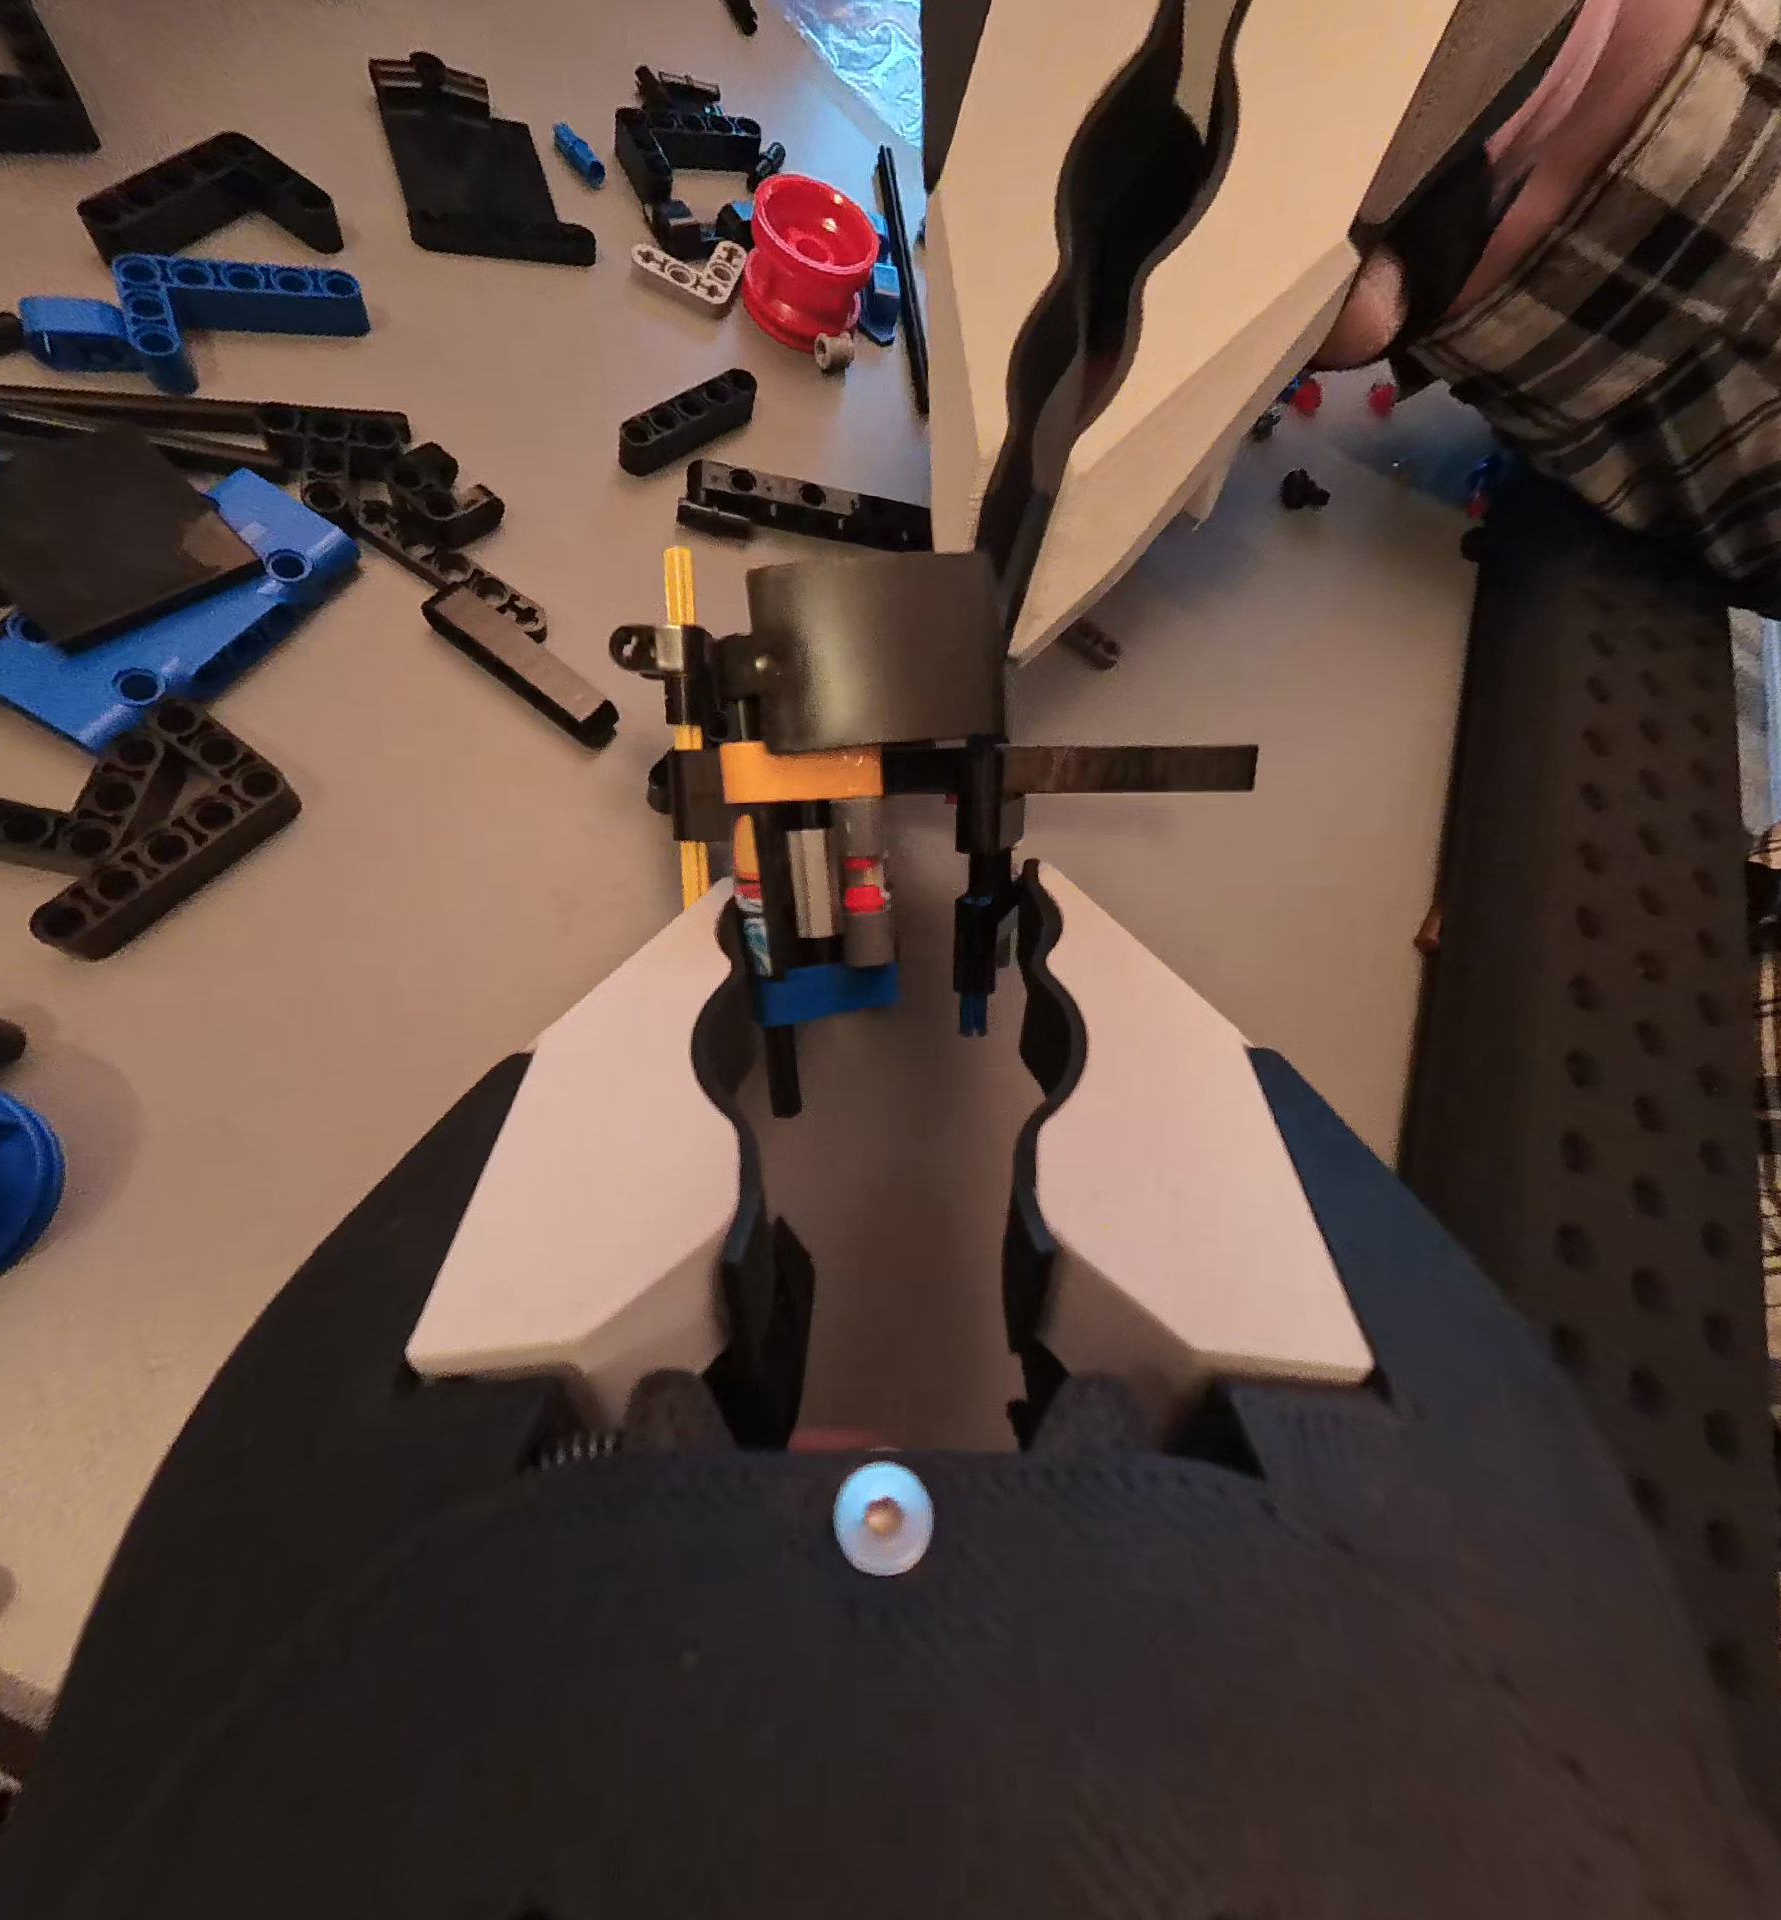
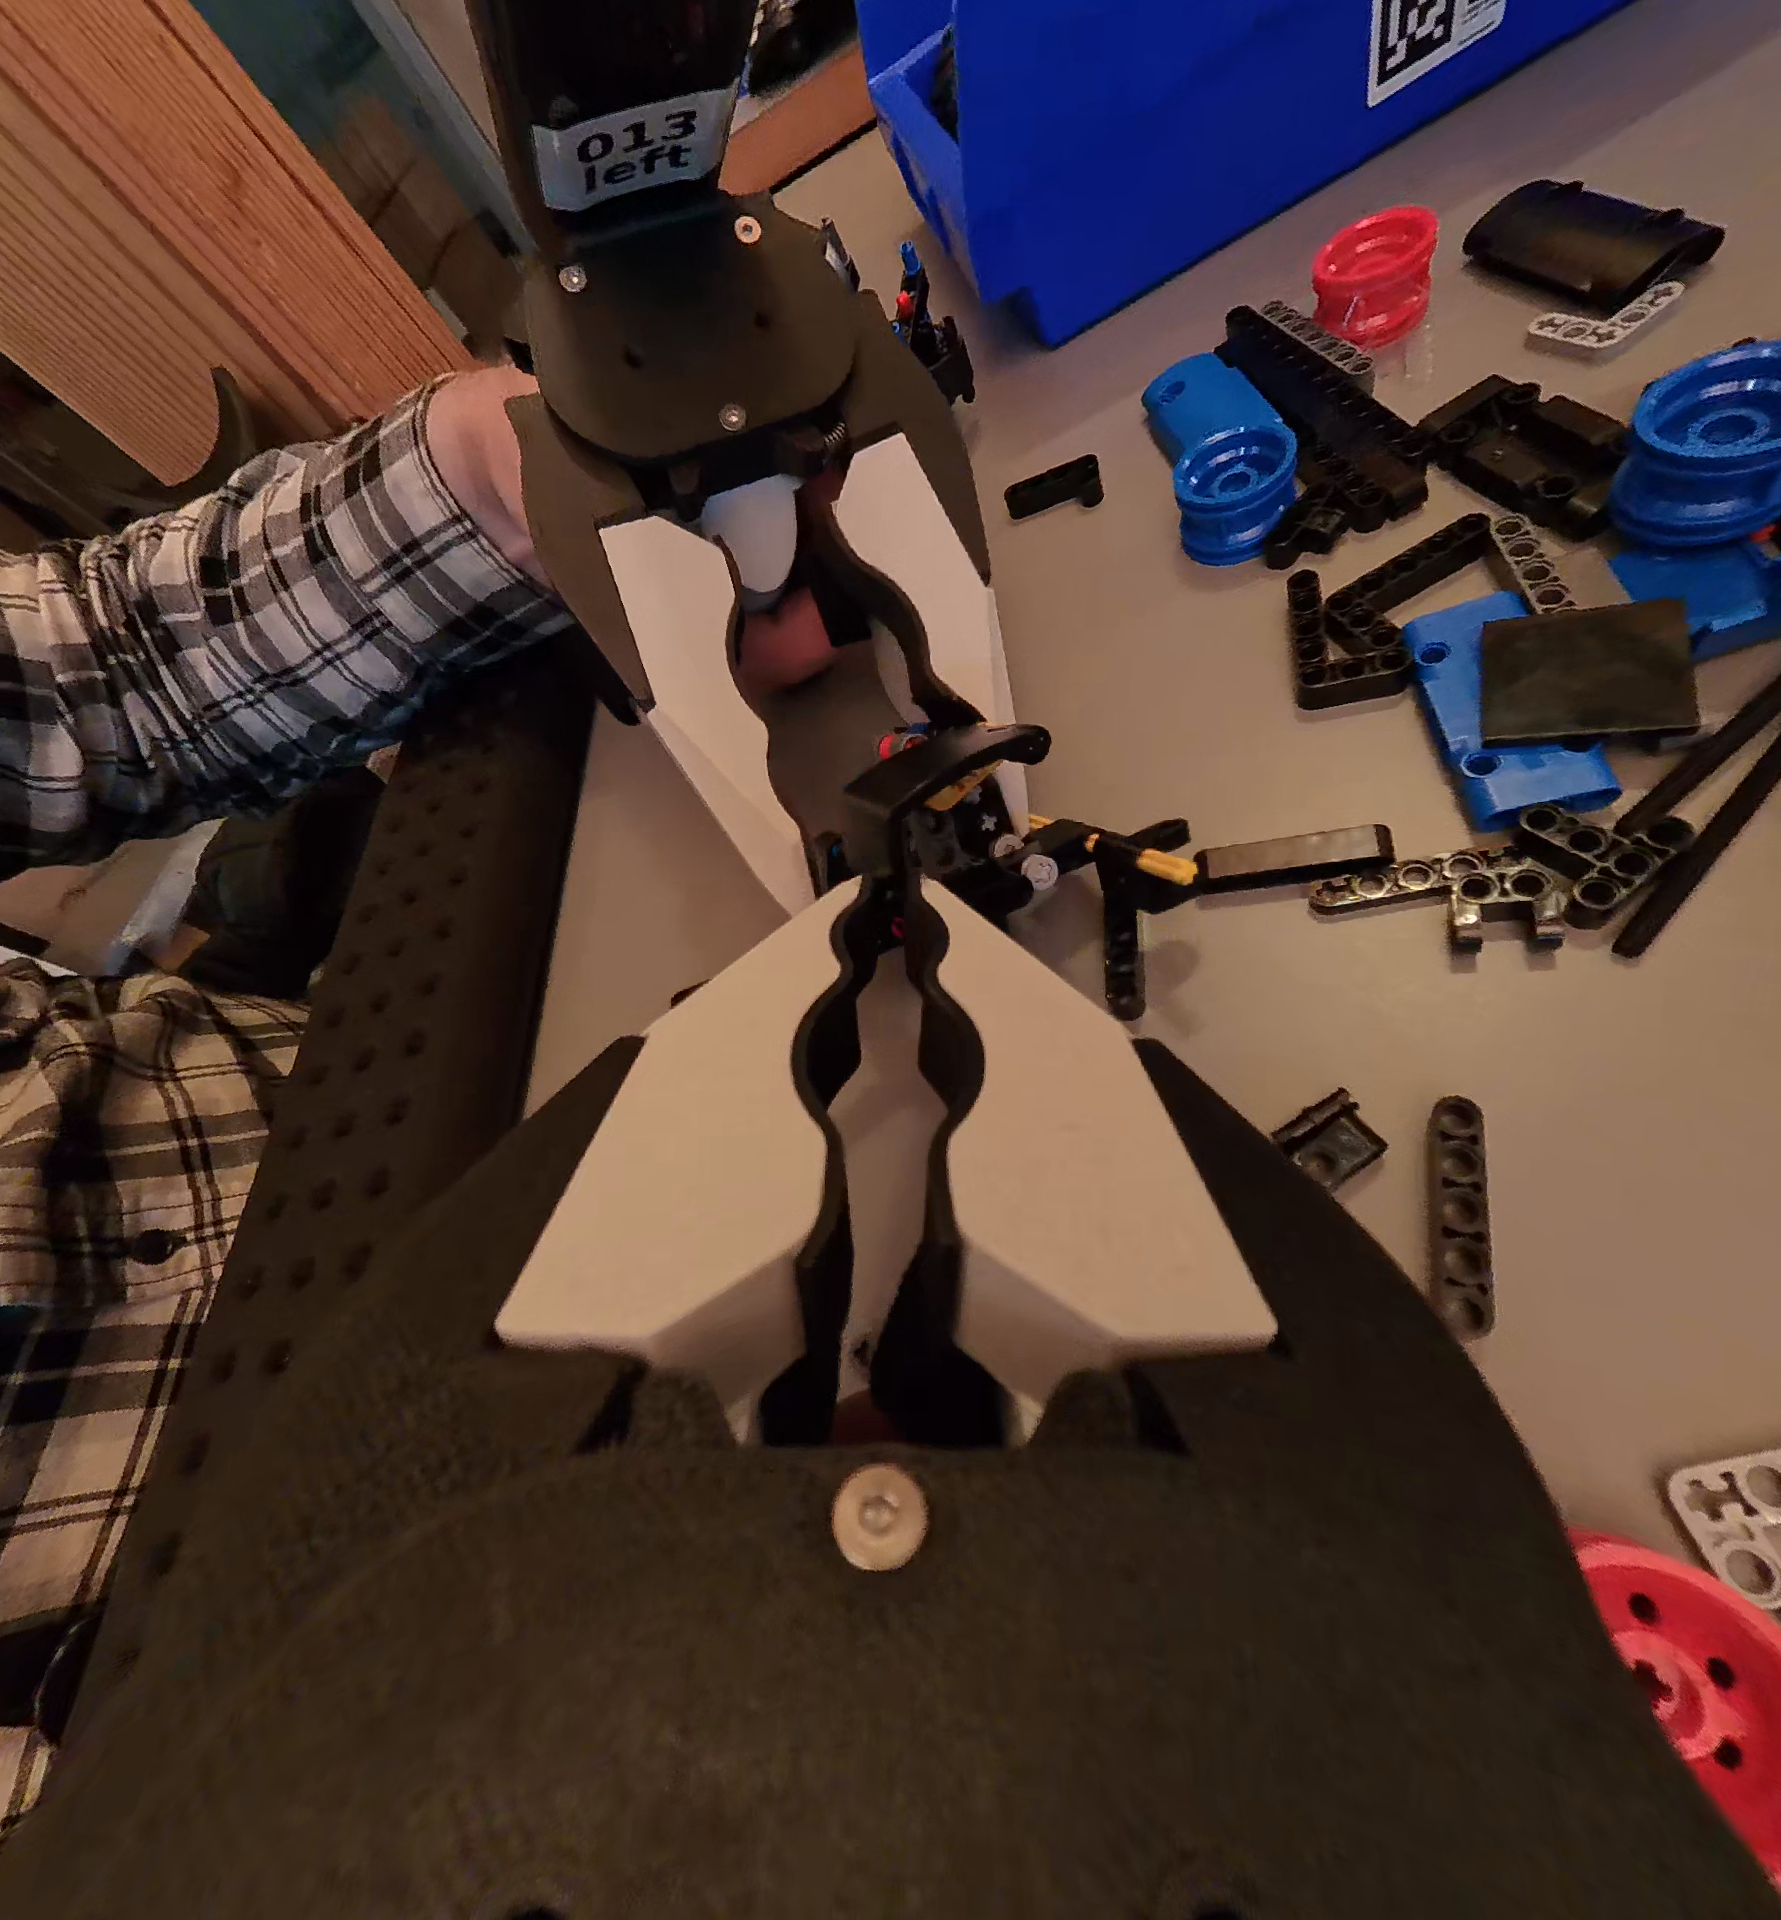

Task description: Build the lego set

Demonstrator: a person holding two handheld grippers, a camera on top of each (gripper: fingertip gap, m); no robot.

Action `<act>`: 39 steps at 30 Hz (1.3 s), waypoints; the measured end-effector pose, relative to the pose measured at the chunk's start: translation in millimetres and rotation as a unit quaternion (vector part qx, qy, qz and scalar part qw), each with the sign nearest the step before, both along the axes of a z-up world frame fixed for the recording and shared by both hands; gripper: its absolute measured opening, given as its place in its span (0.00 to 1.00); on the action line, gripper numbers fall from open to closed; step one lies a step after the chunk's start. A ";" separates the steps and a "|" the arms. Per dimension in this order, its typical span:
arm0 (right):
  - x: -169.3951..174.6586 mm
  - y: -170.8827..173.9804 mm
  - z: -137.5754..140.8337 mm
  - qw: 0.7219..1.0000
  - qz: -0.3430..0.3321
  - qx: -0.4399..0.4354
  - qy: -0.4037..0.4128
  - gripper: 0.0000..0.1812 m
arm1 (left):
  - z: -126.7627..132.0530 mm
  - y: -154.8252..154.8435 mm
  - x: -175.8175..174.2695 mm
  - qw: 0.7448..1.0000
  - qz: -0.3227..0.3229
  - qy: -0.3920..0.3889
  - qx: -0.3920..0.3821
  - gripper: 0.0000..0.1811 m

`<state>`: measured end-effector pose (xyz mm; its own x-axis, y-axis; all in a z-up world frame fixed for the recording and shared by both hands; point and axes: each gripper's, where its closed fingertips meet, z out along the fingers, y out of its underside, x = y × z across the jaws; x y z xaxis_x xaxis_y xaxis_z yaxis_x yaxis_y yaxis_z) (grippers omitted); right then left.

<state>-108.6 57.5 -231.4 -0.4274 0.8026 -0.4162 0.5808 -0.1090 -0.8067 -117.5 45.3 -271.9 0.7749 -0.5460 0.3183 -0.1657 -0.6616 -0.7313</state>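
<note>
Blue bin stands behind scattered lego pieces.

Each wrist view looks steeply down along its own fingers, close above the grey table. Both share the small assembly at frame centre, seen from opposing sides.

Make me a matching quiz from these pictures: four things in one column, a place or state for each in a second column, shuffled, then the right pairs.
Things
1. left gripper
2. right gripper
3. red wheel hub
4. blue bin

Places or states
A. lies loose on the table among black beams
B. jaws nearly shut, pinching the black end of the small assembly
C. stands at the far edge of the table
D. jaws set wide around the assembly's lower end

Pairs: 1-D, 2-B, 3-A, 4-C
</note>
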 end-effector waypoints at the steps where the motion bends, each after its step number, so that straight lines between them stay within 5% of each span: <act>1: 0.0 0.2 -0.1 1.000 -0.001 0.000 0.000 0.00 | 0.0 -0.1 0.0 1.000 -0.001 0.000 0.000 0.26; 12: -6.2 2.6 -0.8 1.000 -0.016 -0.017 0.006 0.00 | -3.5 7.5 -15.6 0.990 0.042 0.124 0.057 0.41; 19: -8.6 0.4 0.5 1.000 -0.014 -0.010 0.012 0.00 | -12.3 3.9 -30.2 0.981 0.060 0.173 0.061 0.40; 24: -10.4 0.9 2.6 1.000 -0.017 -0.015 0.016 0.00 | -0.7 4.4 -55.7 0.955 0.118 0.254 0.095 0.56; 30: -14.0 -1.1 6.7 0.999 -0.019 -0.041 0.018 0.00 | 29.7 -8.6 -25.4 0.866 0.080 0.424 0.252 0.33; 39: -20.8 -2.9 13.4 0.998 -0.021 -0.062 0.021 0.00 | 2.7 7.4 -24.2 0.832 0.046 0.504 0.228 0.22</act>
